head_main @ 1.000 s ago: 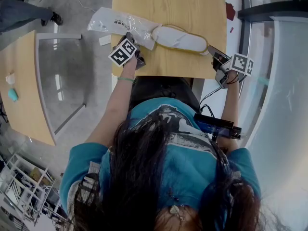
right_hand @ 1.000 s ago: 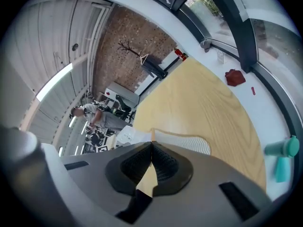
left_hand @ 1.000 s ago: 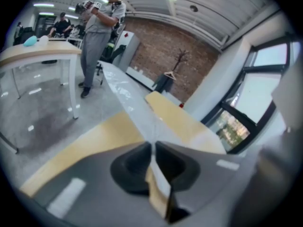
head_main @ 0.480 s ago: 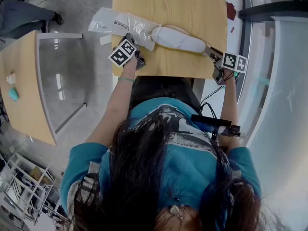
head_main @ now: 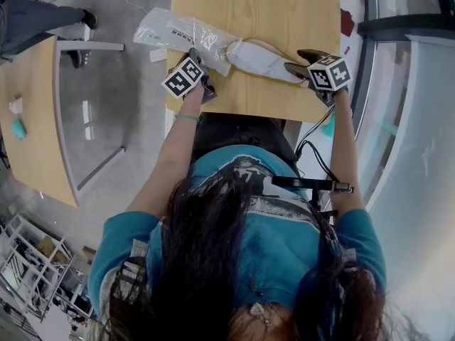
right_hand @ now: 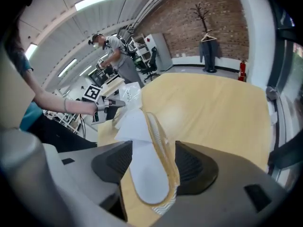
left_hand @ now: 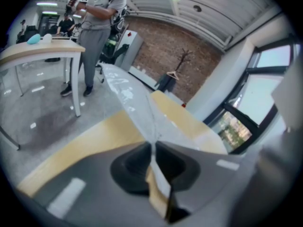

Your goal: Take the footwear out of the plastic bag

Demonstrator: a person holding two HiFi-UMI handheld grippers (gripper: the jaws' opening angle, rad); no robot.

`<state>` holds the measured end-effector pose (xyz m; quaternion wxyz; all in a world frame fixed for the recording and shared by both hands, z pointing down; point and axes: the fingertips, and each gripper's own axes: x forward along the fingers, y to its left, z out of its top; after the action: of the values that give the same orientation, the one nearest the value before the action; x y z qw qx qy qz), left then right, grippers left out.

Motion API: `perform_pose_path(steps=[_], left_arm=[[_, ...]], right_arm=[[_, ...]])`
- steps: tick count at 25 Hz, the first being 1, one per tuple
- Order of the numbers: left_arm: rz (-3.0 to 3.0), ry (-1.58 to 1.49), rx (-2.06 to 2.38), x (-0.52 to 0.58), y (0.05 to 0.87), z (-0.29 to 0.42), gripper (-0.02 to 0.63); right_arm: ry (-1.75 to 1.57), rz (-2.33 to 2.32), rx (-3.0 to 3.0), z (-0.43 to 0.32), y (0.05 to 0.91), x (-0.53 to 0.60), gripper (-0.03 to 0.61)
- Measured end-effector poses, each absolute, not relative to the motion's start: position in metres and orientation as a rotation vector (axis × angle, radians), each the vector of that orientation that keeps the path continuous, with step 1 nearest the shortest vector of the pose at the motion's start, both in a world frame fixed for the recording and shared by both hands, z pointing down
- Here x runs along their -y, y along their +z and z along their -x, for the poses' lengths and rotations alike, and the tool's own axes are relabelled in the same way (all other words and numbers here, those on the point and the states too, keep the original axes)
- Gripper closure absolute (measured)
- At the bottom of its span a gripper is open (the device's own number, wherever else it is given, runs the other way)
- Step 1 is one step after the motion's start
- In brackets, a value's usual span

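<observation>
A white slipper [head_main: 261,58] with a tan rim lies on the wooden table [head_main: 249,6], its toe end still inside the clear plastic bag [head_main: 178,30]. My left gripper [head_main: 193,52] is shut on the bag's near edge; in the left gripper view the thin plastic sheet [left_hand: 128,96] runs into the closed pads of that gripper [left_hand: 152,148]. My right gripper [head_main: 302,60] has just been opening its jaws. They now stand wide on either side of the slipper's [right_hand: 147,174] heel end, with this gripper [right_hand: 152,162] not pressing on it.
The table's near edge [head_main: 242,112] is close to the person's body. A second table [head_main: 28,119] with a teal object [head_main: 19,128] stands at the left. Someone stands beyond it [left_hand: 94,27]. Glass panels run along the right [head_main: 405,119].
My right gripper moved from beyond the table's right edge in to the slipper's heel, rolled over, and opened its jaws. The left gripper stayed put on the bag.
</observation>
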<state>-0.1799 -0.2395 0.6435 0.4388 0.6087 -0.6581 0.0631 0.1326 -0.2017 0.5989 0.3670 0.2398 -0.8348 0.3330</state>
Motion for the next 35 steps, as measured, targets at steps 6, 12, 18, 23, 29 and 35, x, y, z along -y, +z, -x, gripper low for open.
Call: perform_pose_path(steps=[6, 12, 18, 23, 29, 35], left_arm=[[-1.495, 0.166, 1.654, 0.24, 0.647, 0.176, 0.588], [-1.485, 0.162, 1.669, 0.24, 0.647, 0.173, 0.588], [-1.471, 0.15, 1.675, 0.238, 0.645, 0.177, 0.588], [-1.434, 0.112, 1.703, 0.238, 0.645, 0.19, 0.586], [-1.395, 0.103, 1.744, 0.233, 0.643, 0.205, 0.586], [-1.431, 0.069, 1.659, 0.236, 0.645, 0.165, 0.583]], right_arm=[[0.897, -0.337, 2.056, -0.097, 0.642, 0.21, 0.319], [1.006, -0.212, 1.965, -0.095, 0.654, 0.206, 0.336], [1.114, -0.147, 1.963, -0.088, 0.643, 0.195, 0.451], [1.195, -0.235, 2.048, -0.099, 0.621, 0.205, 0.489], [1.439, -0.424, 2.307, -0.114, 0.558, 0.236, 0.495], [1.561, -0.402, 2.568, -0.09, 0.494, 0.263, 0.495]])
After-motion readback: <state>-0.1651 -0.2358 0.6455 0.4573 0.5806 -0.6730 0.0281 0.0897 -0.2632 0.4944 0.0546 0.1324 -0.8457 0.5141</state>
